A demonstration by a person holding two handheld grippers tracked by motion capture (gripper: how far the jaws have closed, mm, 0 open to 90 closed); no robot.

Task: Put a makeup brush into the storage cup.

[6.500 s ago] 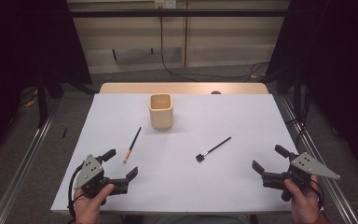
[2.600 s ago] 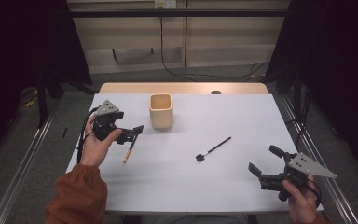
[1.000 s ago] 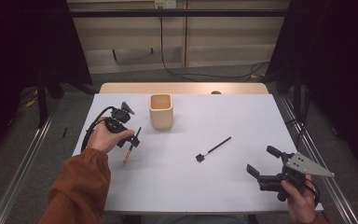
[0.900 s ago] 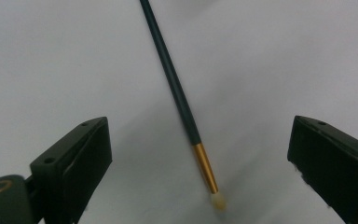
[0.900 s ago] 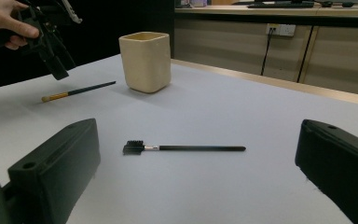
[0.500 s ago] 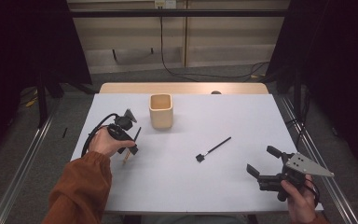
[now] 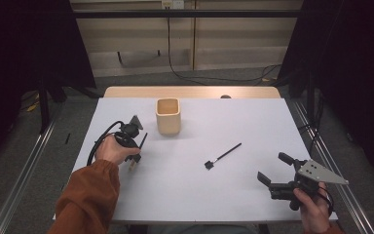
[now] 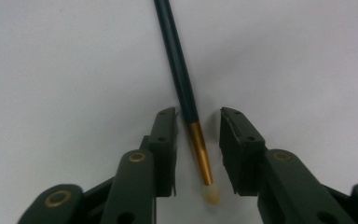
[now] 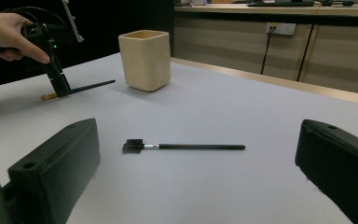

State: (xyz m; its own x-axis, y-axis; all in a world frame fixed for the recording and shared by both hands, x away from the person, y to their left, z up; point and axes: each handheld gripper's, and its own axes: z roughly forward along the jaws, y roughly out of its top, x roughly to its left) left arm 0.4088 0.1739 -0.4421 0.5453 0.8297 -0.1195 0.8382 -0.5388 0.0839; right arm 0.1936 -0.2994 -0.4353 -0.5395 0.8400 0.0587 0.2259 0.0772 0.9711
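Note:
A slim brush (image 8: 179,70) with a dark handle, gold ferrule and pale tip lies on the white sheet left of a cream square cup (image 7: 168,115). My left gripper (image 8: 198,140) points down over its ferrule end. Its jaws have just been closing and stand narrow on either side of the brush, with a small gap on each side. The high view shows this gripper (image 7: 135,155) in the left hand with the brush handle (image 7: 142,141) poking out toward the cup. A short black brush (image 7: 222,156) lies mid-table. My right gripper (image 7: 275,170) rests open near the front right, aimed at that black brush (image 9: 186,146).
The white sheet (image 7: 199,195) covers the table, with a wooden strip (image 7: 190,91) along the far edge. In the right gripper view the cup (image 9: 144,58) stands behind the black brush and the left gripper (image 9: 58,84) stands at the far left. Metal rails run along both sides of the table.
The left hand has gone from the front edge to the gold-ferruled brush and settled down over it, its jaws narrowing around the ferrule. The right gripper has stayed put.

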